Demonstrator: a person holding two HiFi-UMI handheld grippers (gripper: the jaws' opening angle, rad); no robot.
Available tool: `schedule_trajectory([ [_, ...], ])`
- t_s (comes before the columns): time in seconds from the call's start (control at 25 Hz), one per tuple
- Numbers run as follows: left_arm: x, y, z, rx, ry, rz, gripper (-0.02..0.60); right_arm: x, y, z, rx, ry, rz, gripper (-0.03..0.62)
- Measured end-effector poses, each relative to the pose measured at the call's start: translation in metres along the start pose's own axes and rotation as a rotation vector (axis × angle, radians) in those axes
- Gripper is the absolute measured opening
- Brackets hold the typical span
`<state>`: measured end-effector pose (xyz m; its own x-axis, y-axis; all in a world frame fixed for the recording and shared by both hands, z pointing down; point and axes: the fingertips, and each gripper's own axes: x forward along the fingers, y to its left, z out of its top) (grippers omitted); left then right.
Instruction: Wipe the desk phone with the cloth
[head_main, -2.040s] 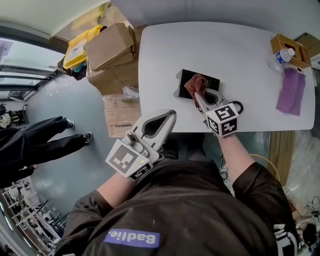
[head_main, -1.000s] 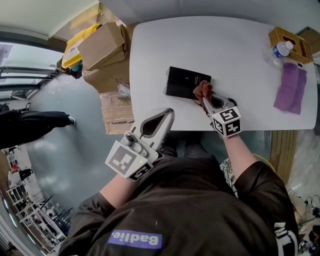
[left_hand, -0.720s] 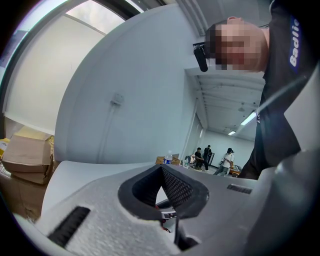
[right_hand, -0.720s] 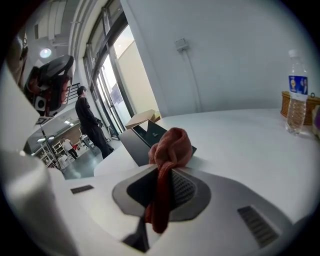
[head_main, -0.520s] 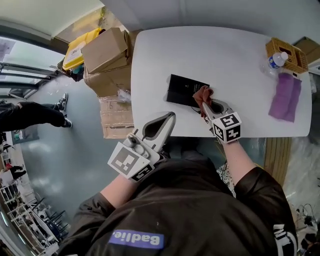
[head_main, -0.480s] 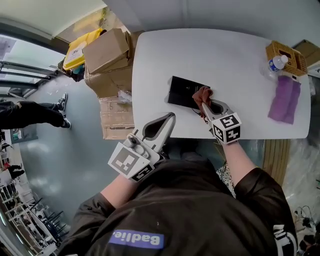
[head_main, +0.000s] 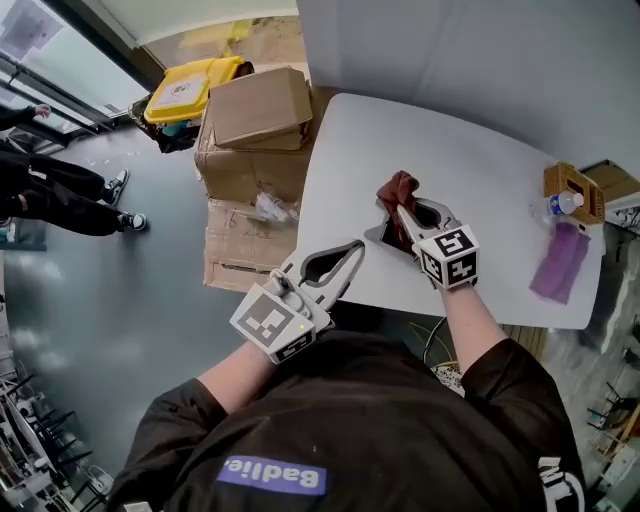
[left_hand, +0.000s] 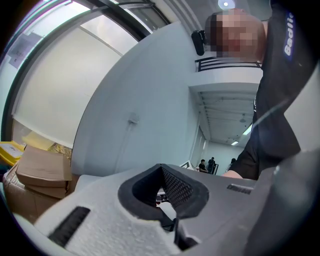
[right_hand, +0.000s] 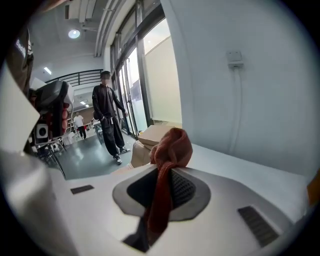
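My right gripper (head_main: 399, 207) is shut on a reddish-brown cloth (head_main: 398, 187), which sits bunched on top of the black desk phone (head_main: 382, 234) on the white table (head_main: 480, 150). Only a dark corner of the phone shows beside the jaws. In the right gripper view the cloth (right_hand: 172, 145) hangs pinched between the jaws of the right gripper (right_hand: 167, 172). My left gripper (head_main: 356, 247) is shut with nothing in it and hovers off the table's near edge. In its own view the left gripper (left_hand: 161, 169) shows only closed jaws.
Cardboard boxes (head_main: 258, 110) and a yellow bin (head_main: 190, 85) stand left of the table. A wicker basket (head_main: 572, 190), a water bottle (head_main: 555, 207) and a purple cloth (head_main: 558, 262) lie at the table's right end. People (head_main: 60, 190) stand on the floor at left.
The right gripper has carried the cloth from the phone's right edge onto the phone, covering most of it. The head view has tilted. The left gripper stays shut off the table.
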<state>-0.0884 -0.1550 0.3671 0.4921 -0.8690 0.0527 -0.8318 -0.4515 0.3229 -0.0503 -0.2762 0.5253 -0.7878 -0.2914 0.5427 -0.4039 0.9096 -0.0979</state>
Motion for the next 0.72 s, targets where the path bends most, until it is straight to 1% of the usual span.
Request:
schedule_trajectory([
  [0.08,-0.011,0.017,0.004,0.0,-0.009,0.02,0.002,0.022,0.002,0.012,-0.062,0.035,0.01,0.048],
  [0.2,-0.026,0.041,0.005,-0.005,-0.012,0.054,0.002,0.054,-0.001,0.018,-0.16,0.107,0.005,0.048],
  [0.28,-0.034,0.048,0.007,-0.038,-0.03,0.055,0.002,0.07,-0.001,0.014,-0.207,0.169,0.004,0.049],
  [0.36,-0.041,0.054,0.005,-0.072,-0.032,0.067,0.002,0.078,0.0,0.002,-0.223,0.227,0.013,0.049],
  [0.48,-0.051,0.065,-0.003,-0.078,-0.025,0.087,0.002,0.078,0.011,-0.014,-0.238,0.279,0.03,0.049],
  [0.6,-0.055,0.064,-0.004,-0.091,-0.031,0.087,0.002,0.07,0.027,-0.026,-0.248,0.294,0.044,0.049],
  [0.72,-0.054,0.059,-0.007,-0.071,-0.015,0.083,0.002,0.061,0.048,-0.037,-0.266,0.297,0.072,0.048],
])
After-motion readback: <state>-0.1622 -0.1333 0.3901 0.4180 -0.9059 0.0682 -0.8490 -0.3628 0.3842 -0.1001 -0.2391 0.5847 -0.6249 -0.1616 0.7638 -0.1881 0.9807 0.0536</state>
